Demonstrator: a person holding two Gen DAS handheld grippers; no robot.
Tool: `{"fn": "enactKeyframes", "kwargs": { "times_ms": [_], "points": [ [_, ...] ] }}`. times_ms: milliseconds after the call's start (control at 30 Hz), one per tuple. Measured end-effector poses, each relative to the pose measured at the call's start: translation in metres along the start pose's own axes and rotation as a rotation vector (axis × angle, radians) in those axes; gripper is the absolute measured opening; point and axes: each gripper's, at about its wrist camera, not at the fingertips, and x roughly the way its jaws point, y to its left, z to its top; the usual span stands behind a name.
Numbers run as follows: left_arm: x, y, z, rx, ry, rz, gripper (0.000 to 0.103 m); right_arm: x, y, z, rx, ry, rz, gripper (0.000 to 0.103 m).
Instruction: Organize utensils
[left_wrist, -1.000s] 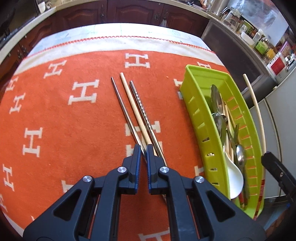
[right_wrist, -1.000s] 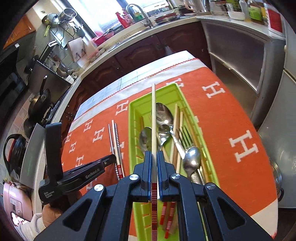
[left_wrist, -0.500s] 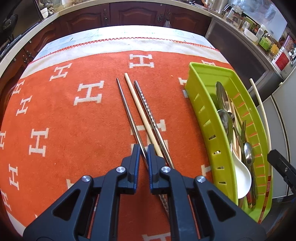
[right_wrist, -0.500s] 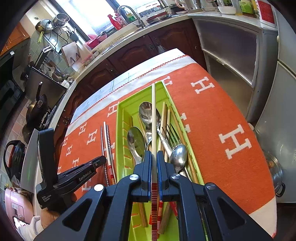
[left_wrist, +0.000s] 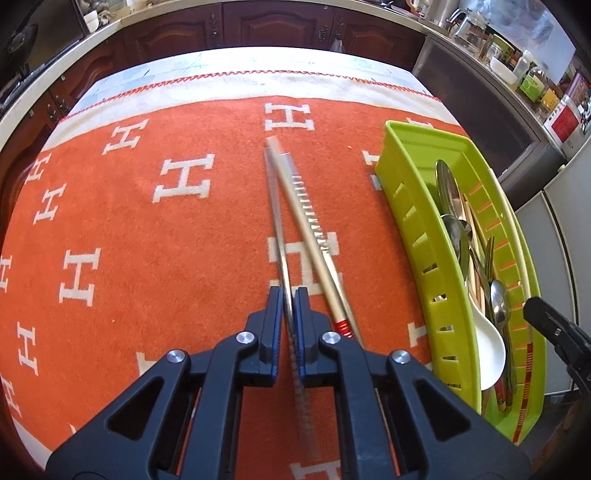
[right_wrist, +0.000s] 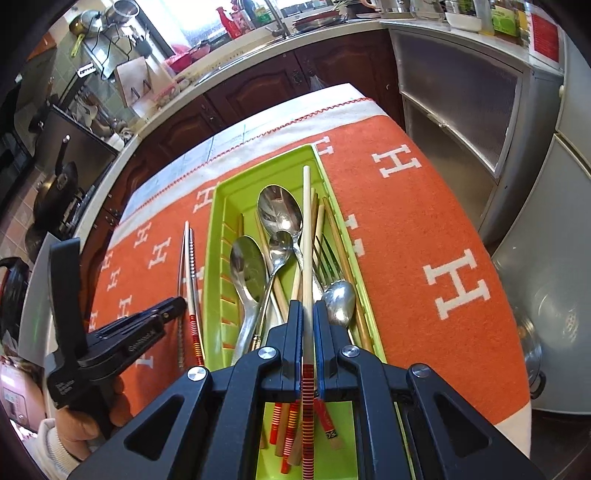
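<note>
Nearest to us, our right gripper (right_wrist: 307, 314) is clamped on a pale chopstick (right_wrist: 306, 236) with red bands at its near end; the stick runs forward over the green tray (right_wrist: 218, 206), its tip near the tray's far end. Under it the tray holds spoons (right_wrist: 247, 273), a fork (right_wrist: 327, 258), a white ladle spoon (left_wrist: 487, 354) and more red-banded chopsticks (right_wrist: 286, 424), all lying lengthwise.

Our left gripper (left_wrist: 289, 295) has its jaws closing on a thin metal chopstick (left_wrist: 277, 229), which sits between the pads and points away over the orange cloth (left_wrist: 129, 240). Just right of it a pale chopstick with a red-wound end (left_wrist: 310, 236) and a ribbed metal chopstick (left_wrist: 314, 221) lie on the cloth, blurred, crossing close to the held one at their far tips.

The tray sits toward the cloth's right edge, beside these sticks. Beyond the cloth's white far border we see dark wooden cabinets (left_wrist: 258, 26).
</note>
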Motion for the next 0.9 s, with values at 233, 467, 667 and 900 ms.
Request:
{"fn": "enactKeyframes", "kwargs": {
  "times_ms": [233, 467, 667, 900],
  "points": [
    [-0.019, 0.014, 0.000, -0.042, 0.014, -0.059, 0.003, 0.013, 0.005, 0.008, -0.052, 0.018, -0.043, 0.007],
    [-0.064, 0.006, 0.010, -0.060, -0.003, -0.167, 0.003, 0.003, 0.003, 0.011, -0.026, -0.030, -0.030, 0.041],
    [-0.093, -0.035, 0.013, 0.011, -0.011, -0.252, 0.003, -0.021, 0.003, 0.010, -0.017, -0.070, -0.018, 0.042],
    [-0.083, -0.088, 0.016, 0.073, 0.033, -0.296, 0.003, -0.045, 0.002, 0.001, -0.006, -0.102, -0.031, 0.042]
  ]
}}
